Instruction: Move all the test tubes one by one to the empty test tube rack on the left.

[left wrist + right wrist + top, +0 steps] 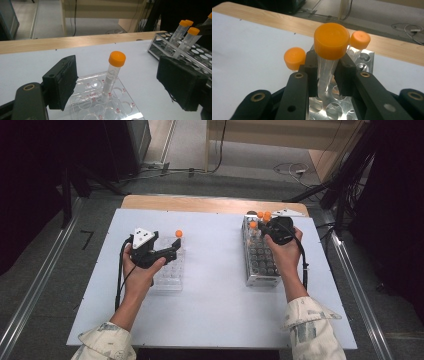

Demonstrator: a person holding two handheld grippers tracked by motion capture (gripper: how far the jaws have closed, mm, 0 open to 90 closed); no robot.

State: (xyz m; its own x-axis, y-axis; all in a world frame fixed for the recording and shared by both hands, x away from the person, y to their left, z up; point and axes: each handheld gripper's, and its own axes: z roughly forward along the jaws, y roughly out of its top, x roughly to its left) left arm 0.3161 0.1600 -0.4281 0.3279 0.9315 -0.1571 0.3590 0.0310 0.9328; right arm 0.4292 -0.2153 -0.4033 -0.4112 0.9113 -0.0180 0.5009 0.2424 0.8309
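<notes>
Right gripper view: the right gripper (327, 72) pinches a clear tube (325, 77) with an orange cap just below that cap, its jaws pressed against the tube's sides, the tube's lower end standing in a hole of the metal rack (337, 105). Two more orange-capped tubes (295, 58) stand just behind it in the same rack. In the high view, the metal rack (260, 276) lies on the right of the white table (210, 290), with the right gripper (270, 227) over its far end. The left gripper (167, 251) hovers over a clear plastic rack (170, 280) on the left, jaws spread wide and pressing on nothing; in the left gripper view a lone orange-capped tube (113, 72) stands tilted in that clear rack (110, 105), between the open jaws but apart from both
</notes>
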